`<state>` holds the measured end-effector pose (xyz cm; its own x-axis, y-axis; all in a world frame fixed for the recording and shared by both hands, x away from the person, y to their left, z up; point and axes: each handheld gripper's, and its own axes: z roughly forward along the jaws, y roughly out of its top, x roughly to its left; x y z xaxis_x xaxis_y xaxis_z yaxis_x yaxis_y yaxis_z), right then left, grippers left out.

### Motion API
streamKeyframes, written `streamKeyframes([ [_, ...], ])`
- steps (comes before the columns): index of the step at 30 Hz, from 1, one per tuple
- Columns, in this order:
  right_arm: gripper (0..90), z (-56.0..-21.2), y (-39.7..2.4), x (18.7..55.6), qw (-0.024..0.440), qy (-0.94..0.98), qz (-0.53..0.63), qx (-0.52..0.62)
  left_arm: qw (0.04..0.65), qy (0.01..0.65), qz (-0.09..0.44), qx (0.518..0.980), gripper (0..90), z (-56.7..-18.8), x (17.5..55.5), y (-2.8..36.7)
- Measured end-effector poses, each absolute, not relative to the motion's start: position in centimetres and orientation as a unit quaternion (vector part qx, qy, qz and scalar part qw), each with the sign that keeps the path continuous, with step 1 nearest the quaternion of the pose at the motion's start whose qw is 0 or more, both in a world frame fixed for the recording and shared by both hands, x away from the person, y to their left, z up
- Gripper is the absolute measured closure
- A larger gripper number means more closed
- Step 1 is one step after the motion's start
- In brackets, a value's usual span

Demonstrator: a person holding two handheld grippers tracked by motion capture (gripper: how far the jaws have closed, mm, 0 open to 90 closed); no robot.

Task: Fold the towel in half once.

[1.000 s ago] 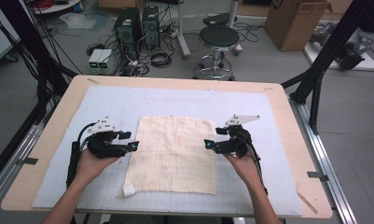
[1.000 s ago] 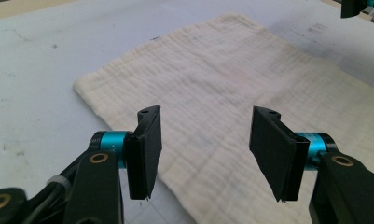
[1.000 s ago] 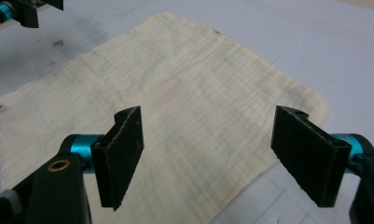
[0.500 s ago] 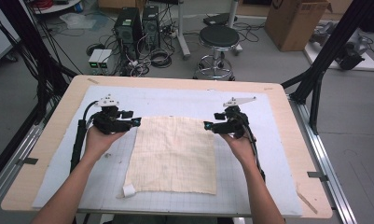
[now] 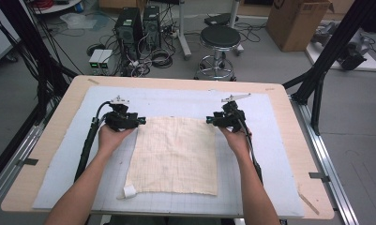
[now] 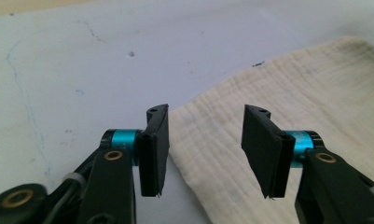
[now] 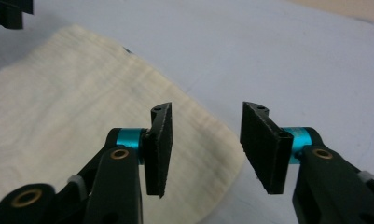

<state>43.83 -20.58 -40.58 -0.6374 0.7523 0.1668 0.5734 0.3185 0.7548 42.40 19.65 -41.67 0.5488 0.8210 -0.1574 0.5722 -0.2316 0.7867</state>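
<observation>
- Cloth (image 5: 175, 154): a cream, crinkled square with a faint grid of thin lines, lying flat on the pale blue mat (image 5: 279, 154) that covers the wooden table (image 5: 63, 117).
- A small white tag (image 5: 129, 191) sits at the cloth's near left corner; no writing on it can be read.
- The left gripper (image 5: 139, 121) is at the cloth's far left corner. In the left gripper view its jaws stand partly apart and have just been closing, with the corner of the cloth (image 6: 212, 140) lying between them, not yet pinched.
- The right gripper (image 5: 209, 120) is at the cloth's far right corner. Its jaws have just been closing and stand half apart over the rounded corner of the cloth (image 7: 208, 158), not pressing on it.
- Beyond the cloth's far edge, off the table, stand a black stool (image 5: 218, 40) and a cardboard box (image 5: 296, 21).
</observation>
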Motion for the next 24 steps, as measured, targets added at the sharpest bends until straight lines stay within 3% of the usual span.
streamKeyframes([
  [4,57.9,-41.8,-20.7,44.5,0.099,0.803,0.394,0.436,0.406,0.467,0.164,0.768,53.4,-42.6,42.9,19.2],
  [11,58.4,-43.4,-21.1,45.1,0.075,0.797,0.375,0.467,0.387,0.487,0.149,0.769,56.6,-43.8,43.6,19.1],
  [15,62.3,-43.7,-20.7,45.2,0.08,0.799,0.368,0.469,0.384,0.491,0.151,0.767,65.8,-44.0,43.6,18.9],
  [19,75.1,-43.7,-20.3,45.1,0.078,0.803,0.365,0.464,0.389,0.49,0.143,0.767,79.9,-44.1,43.6,18.7],
  [21,81.7,-43.7,-20.0,45.0,0.078,0.808,0.361,0.46,0.391,0.493,0.131,0.766,84.3,-44.1,43.7,18.9],
  [24,84.2,-43.4,-19.9,45.0,0.075,0.81,0.364,0.453,0.396,0.497,0.127,0.761,86.0,-44.0,43.7,19.1],
])
